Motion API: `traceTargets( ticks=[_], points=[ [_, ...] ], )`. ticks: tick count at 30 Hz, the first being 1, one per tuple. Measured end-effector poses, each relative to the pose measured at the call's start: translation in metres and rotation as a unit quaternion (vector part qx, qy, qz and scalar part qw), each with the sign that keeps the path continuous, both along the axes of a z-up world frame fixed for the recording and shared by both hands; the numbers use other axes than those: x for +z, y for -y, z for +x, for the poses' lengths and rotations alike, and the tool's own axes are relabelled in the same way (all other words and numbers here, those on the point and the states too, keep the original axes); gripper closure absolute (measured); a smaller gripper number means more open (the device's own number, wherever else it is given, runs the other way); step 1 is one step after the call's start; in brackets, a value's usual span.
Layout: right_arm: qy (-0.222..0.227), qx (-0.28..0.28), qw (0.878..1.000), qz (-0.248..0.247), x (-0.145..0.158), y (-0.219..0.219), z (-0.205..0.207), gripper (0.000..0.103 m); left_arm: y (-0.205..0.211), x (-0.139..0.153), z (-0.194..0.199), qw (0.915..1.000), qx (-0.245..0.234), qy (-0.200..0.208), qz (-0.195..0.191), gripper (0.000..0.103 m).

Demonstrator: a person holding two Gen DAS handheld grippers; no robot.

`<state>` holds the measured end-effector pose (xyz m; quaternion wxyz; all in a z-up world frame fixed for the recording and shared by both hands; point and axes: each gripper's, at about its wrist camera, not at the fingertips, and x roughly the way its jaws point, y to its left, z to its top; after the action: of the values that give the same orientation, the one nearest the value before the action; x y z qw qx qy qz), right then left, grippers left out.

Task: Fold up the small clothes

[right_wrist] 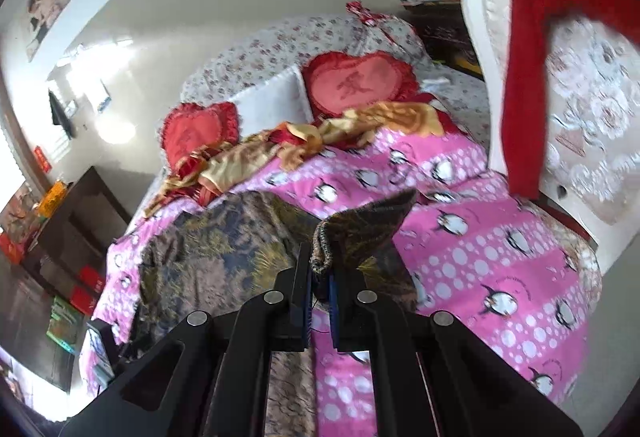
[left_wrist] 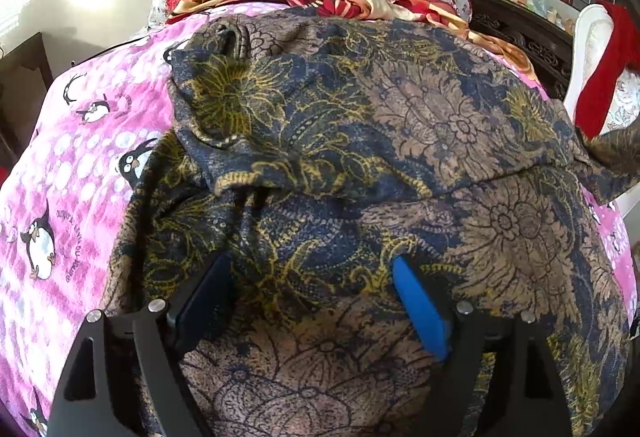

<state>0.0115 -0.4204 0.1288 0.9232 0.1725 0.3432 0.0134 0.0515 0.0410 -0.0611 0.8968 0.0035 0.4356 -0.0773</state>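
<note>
2 grippers: your left gripper [left_wrist: 308, 277] stands wide open over the patterned garment [left_wrist: 400, 141] spread on the pink penguin blanket [left_wrist: 80, 165]; your right gripper [right_wrist: 320, 273] is pinched tight on its lifted corner.

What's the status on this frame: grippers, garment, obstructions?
Left hand-held gripper open over the floral garment. Right hand-held gripper shut on garment's edge, lifted off the penguin bedspread. Nothing in the way.
</note>
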Motion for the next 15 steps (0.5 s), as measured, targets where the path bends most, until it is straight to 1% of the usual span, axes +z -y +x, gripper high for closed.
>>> traceTargets(
  ticks=[3, 5, 9, 11, 12, 14, 15],
  points=[
    [-0.009, -0.006, 1.000, 0.007, -0.002, 0.003, 0.007, 0.096, -0.001, 0.000, -0.001, 1.0000, 0.000, 0.001, -0.008, 0.015],
    [-0.013, -0.004, 1.000, -0.001, 0.000, -0.002, 0.015, 0.096, -0.003, 0.001, -0.001, 0.9999, -0.001, 0.001, -0.014, 0.014],
    [-0.016, 0.014, 1.000, -0.017, 0.011, -0.025, 0.045, 0.096, -0.007, 0.005, -0.006, 0.9996, 0.004, 0.010, -0.025, 0.015],
    [-0.009, 0.026, 0.999, -0.030, 0.024, -0.039, 0.065, 0.096, -0.011, 0.014, -0.010, 0.9995, 0.006, 0.016, -0.028, 0.015],
    [-0.001, 0.034, 0.999, -0.035, 0.035, -0.049, 0.080, 0.096, -0.017, 0.023, -0.015, 0.9991, 0.014, 0.027, -0.029, 0.015],
    [0.013, 0.045, 0.998, -0.036, 0.052, -0.066, 0.101, 0.096, -0.033, 0.038, -0.025, 0.9972, 0.032, 0.049, -0.045, 0.015],
    [0.029, 0.058, 0.997, -0.035, 0.065, -0.083, 0.118, 0.096, -0.042, 0.044, -0.028, 0.9962, 0.040, 0.055, -0.055, 0.015]
  ],
)
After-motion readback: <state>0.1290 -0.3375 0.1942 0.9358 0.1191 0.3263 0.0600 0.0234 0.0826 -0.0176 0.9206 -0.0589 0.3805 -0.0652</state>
